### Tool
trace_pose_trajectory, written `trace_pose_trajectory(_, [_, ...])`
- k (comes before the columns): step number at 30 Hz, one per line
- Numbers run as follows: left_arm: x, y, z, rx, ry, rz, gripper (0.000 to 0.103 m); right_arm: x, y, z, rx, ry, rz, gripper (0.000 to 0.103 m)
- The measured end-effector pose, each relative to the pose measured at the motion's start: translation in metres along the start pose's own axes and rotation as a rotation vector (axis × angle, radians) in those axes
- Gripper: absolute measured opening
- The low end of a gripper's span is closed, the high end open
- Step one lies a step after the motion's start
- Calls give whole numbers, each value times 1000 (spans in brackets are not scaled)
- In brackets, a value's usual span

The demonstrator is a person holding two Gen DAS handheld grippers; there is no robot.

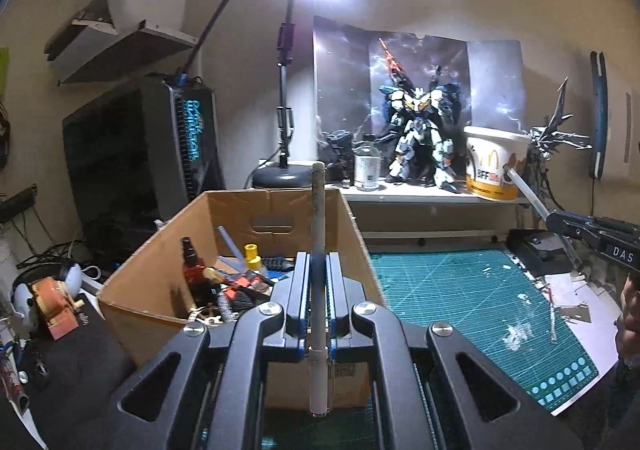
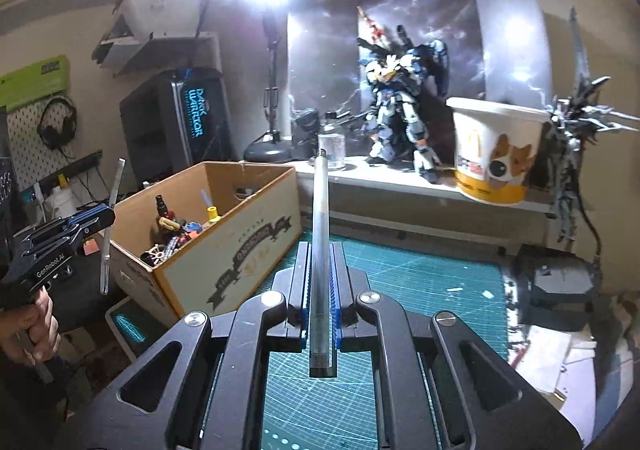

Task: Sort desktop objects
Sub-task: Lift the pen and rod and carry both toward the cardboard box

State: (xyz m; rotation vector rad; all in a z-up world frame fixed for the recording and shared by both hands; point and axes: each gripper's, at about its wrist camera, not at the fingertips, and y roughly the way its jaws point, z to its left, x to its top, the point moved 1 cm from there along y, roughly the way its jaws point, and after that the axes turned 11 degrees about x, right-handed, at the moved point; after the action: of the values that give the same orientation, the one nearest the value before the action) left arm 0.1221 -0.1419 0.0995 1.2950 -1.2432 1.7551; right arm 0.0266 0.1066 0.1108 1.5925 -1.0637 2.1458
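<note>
Nearest the lens in the left wrist view, the left gripper [image 1: 319, 270] is clamped on a pale grey pen [image 1: 319, 250]. The pen runs lengthwise between the blue-lined pads, its tip pointing forward over the open cardboard box [image 1: 160, 290] and its rear end jutting back toward the camera. Holding it along the fingers rather than across them keeps the slim barrel from pivoting.

In the right wrist view the right gripper [image 2: 320, 270] holds a second, clear-bodied pen [image 2: 321, 242] in the same lengthwise fashion, jaws closed on the barrel. It hangs above the green cutting mat [image 2: 440, 290], just right of the box [image 2: 240, 250].

Each gripper also appears at the edge of the other's view: the left gripper, a person's hand [image 2: 32, 326] on its handle, carries its pen nearly upright beside the box. The box already contains small items, among them a dark bottle [image 1: 190, 266] and a yellow-capped bottle [image 1: 252, 256], which suggests it serves as the collecting bin. Both pens therefore appear to be on their way to it, the left one closer to release.

On the raised shelf [image 1: 400, 195] behind the mat stand a robot model [image 1: 420, 137], a glass jar [image 1: 366, 165] and a paper bucket [image 1: 492, 165]; they sit apart from the working area and seem to be display pieces rather than things to sort. Scraps of paper still lie on the mat's right side.
</note>
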Motion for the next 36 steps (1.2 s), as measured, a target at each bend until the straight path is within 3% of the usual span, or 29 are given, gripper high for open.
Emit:
trace_pose_trajectory(23, [-19,-14,69,204,-64,66,7,10,66,55,219,-66,57,8])
trace_pose_trajectory(36, [-35,-8,86,251,-80,121,7,6,98,65,343,-41,100,8])
